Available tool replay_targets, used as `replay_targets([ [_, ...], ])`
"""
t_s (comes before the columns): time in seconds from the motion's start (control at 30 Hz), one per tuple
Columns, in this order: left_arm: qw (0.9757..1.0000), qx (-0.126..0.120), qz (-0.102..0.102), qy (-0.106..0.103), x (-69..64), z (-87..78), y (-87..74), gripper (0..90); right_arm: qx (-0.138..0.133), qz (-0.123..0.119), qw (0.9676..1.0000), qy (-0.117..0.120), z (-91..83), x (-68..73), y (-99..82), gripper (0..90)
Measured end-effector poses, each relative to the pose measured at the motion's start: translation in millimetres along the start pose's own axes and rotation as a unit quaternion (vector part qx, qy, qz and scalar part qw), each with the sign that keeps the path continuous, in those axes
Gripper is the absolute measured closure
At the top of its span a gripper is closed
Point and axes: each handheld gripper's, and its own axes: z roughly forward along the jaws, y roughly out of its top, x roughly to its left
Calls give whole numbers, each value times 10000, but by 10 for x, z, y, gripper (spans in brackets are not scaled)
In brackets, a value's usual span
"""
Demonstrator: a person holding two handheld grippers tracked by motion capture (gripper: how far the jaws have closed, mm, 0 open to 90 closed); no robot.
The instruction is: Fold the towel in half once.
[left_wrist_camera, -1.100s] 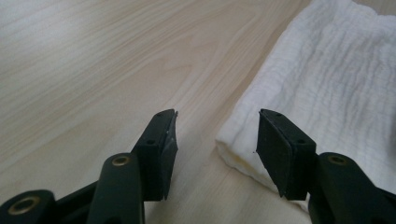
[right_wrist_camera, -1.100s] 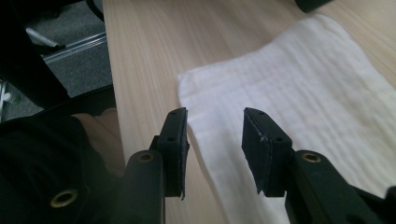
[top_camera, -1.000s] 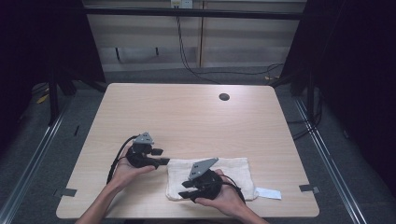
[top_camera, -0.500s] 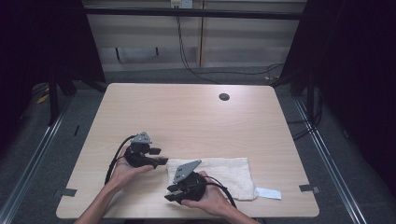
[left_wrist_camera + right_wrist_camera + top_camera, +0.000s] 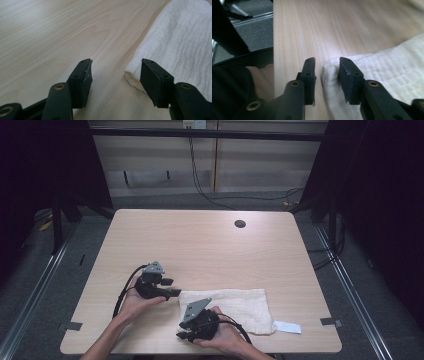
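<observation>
While the white cloth (image 5: 231, 306) lay flat on the near right part of the worktop (image 5: 210, 245), you held your left tool (image 5: 116, 72) low at its left edge with the jaws spread, one pad on bare wood and the other just beside the cloth's corner. Your right tool (image 5: 326, 72) sat at the cloth's near left corner, its jaws having just been closing with a fold of the hem between them, not yet pinched.

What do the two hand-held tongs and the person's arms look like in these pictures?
Both tongs, left and right, are black, each topped by a grey three-cornered plate and trailing a black cable. Their jaws are flat black blocks with small screw holes, on arms with brass-coloured rivets. The forearms are bare, with no sleeves in the high view.
</observation>
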Motion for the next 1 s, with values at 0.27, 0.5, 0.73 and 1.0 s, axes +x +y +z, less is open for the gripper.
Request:
replay_targets([
  [0.27,9999,71,42,-110,-32,88,11,446,-20,40,10000,-43,-12,-28,-22,839],
  [0.5,9983,324,367,-304,-135,214,76,557,16,145,9999,37,-14,-48,-20,850],
  [0.73,9973,490,522,-156,-175,237,58,569,-7,191,9998,39,-14,-60,-20,850],
  [1.0,9971,487,551,-213,-200,210,47,854,30,340,9993,164,-29,-84,-9,858],
])
